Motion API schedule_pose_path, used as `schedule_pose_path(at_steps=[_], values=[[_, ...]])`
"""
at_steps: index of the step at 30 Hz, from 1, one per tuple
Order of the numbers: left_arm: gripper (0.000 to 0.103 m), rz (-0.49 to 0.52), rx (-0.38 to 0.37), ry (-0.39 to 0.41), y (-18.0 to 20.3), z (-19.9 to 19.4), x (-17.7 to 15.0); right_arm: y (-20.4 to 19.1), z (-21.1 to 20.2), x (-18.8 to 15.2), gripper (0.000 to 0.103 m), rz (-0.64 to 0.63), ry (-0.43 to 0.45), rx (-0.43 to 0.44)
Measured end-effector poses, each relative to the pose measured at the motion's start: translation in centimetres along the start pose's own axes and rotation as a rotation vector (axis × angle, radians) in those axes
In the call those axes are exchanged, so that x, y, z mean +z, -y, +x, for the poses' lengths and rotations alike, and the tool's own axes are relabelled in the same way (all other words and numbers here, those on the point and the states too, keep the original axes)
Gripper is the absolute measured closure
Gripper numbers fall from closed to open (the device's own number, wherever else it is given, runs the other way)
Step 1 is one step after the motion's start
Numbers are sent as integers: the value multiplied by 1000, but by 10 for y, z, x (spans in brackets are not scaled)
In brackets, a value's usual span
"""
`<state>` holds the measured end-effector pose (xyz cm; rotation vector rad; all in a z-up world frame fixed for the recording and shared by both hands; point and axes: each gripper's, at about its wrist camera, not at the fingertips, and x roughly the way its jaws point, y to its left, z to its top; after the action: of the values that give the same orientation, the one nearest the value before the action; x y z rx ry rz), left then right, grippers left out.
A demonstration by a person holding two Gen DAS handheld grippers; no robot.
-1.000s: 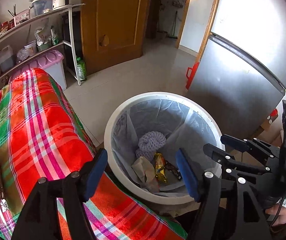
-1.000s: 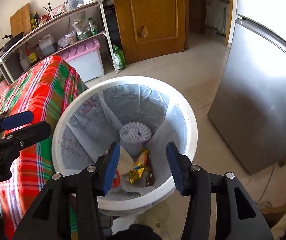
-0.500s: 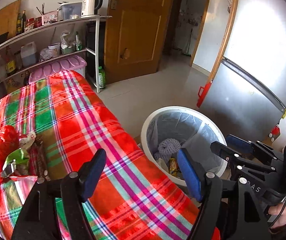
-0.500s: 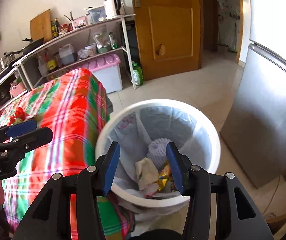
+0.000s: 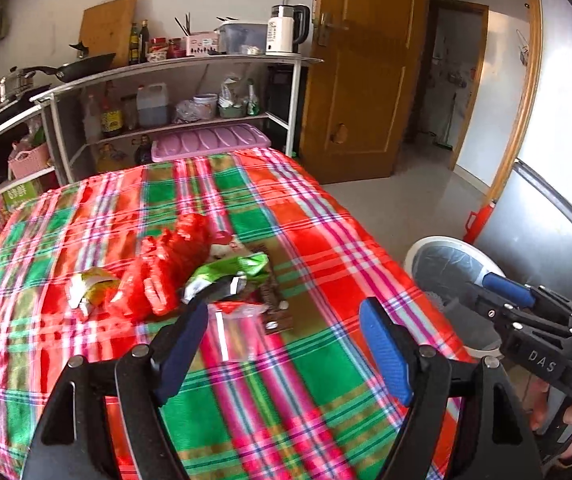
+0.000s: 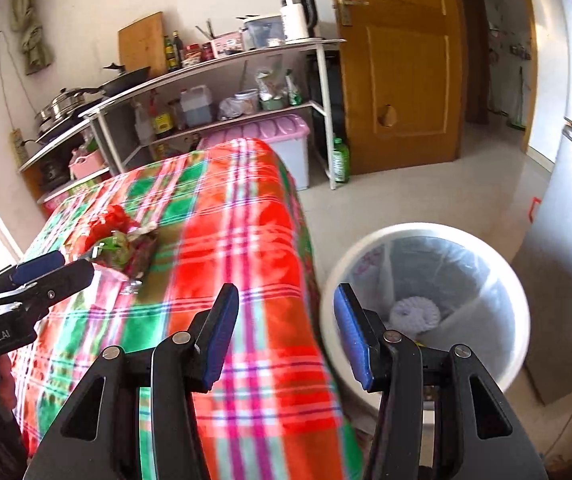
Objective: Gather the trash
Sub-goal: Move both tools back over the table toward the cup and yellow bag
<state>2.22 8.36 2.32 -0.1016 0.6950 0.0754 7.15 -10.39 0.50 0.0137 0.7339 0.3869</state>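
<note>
Wrappers, a red crumpled bag [image 5: 174,270] and a green packet [image 5: 230,274], lie clustered mid-table on the plaid tablecloth [image 5: 318,248]. Left gripper [image 5: 284,344] hovers spread above them; right gripper [image 6: 286,332] spread beside the lined white bin [image 6: 426,312].

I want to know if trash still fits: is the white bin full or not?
Not full. The right wrist view shows the white bin with its plastic liner mostly bare; only a white foam net lies deep inside.

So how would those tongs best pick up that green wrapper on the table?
A judgement: pinch the crumpled upper edge of the green wrapper, coming down from above with the left tongs, which hover open nearest it. It lies flat on the tablecloth, so only that raised fold offers grip.
</note>
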Motion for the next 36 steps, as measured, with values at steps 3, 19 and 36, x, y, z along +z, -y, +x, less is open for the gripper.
schedule_pose_path(at_steps=[3, 19, 36], values=[[22, -21, 24, -5, -22, -4, -7, -21, 7, 1, 52, -12, -4, 45], [22, -172, 167, -49, -127, -12, -36, -131, 52, -2, 52, -118, -106, 219], [18, -241, 131, -65, -181, 7, -33, -174, 103, -2, 46, -143, -203, 197]])
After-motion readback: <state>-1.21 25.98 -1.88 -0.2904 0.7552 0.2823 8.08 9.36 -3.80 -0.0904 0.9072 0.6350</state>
